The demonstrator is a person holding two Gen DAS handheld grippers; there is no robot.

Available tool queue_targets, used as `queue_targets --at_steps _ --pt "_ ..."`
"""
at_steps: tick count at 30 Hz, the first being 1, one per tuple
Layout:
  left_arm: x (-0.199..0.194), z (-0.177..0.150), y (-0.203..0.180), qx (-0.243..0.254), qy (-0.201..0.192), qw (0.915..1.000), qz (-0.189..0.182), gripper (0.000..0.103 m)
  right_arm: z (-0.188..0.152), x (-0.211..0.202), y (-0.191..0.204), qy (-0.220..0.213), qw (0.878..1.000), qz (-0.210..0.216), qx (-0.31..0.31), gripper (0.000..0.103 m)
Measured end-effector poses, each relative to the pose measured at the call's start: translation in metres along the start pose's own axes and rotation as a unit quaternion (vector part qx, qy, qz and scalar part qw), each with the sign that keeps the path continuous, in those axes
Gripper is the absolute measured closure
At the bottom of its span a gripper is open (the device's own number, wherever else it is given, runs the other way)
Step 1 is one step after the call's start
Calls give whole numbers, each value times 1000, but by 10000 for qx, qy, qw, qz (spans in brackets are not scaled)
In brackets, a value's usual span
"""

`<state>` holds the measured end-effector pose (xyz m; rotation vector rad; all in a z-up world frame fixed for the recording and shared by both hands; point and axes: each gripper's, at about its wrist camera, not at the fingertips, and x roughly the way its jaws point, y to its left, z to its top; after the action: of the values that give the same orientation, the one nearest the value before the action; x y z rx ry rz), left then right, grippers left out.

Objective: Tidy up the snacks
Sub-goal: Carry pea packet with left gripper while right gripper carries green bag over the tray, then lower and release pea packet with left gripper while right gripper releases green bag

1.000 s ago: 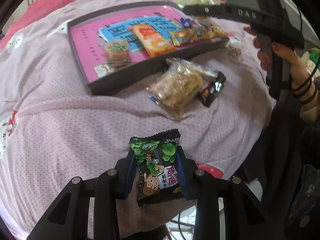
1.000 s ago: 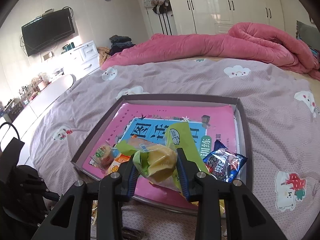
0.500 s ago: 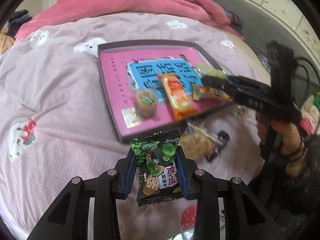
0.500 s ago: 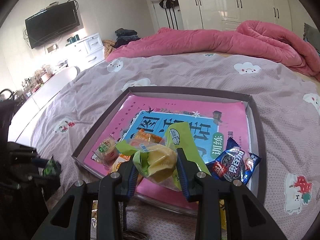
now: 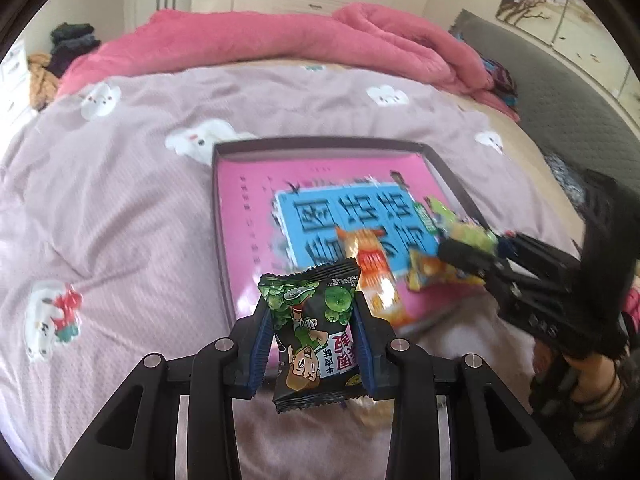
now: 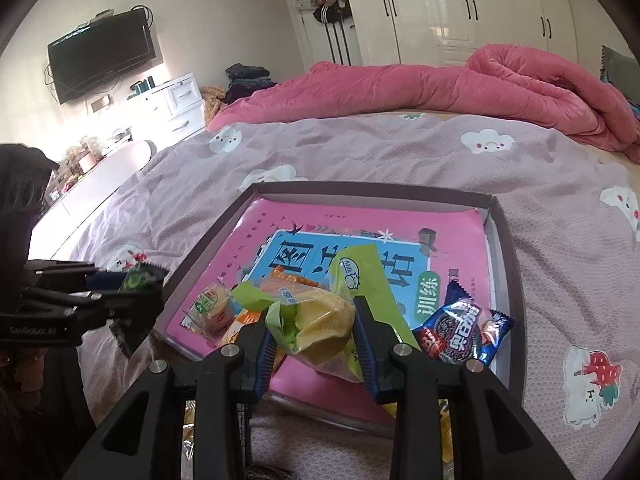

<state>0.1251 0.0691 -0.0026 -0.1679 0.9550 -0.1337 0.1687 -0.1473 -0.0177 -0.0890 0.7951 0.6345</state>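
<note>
Right now your left gripper (image 5: 314, 334) pinches a black-and-green snack packet (image 5: 311, 330) between its blue pads, the packet standing upright with its crimped top edge above the fingertips. You hold it over the near edge of the shallow grey tray (image 5: 218, 216), which lies on the lilac cloud-print bedspread (image 5: 112, 208). The tray's floor is covered by a pink sheet with a blue panel of large characters (image 6: 362, 240).

Your right gripper (image 6: 314, 330) is clamped on a clear wrapper with a yellow cake and green trim (image 6: 316, 320) — it hangs over the tray's near side. Just beside it on the right, inside the tray, lies a blue cookie packet (image 6: 464, 334). On the left of the tray floor sit a small round wrapped snack (image 6: 212, 306) and an orange packet (image 5: 370, 266), close together.

From the right wrist view, the left gripper shows at the left edge — apart from the tray's rim. A pink quilt (image 6: 440, 88) is bunched along the far side of the bed.
</note>
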Motion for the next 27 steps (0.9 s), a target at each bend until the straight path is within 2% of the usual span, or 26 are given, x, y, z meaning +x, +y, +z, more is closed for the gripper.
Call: queue_targets --at_steps 7,11,27 --pt "18 4 10 -349 -133 9991 214 65 0 2 -5 -9 9999 -112 99 67" --pt "29 1 9 -247 -107 9985 470 65 -2 5 -5 46 9999 -82 108 67" --pt "35 -4 15 -396 -127 9985 348 65 -11 22 15 381 9987 110 -319 66"
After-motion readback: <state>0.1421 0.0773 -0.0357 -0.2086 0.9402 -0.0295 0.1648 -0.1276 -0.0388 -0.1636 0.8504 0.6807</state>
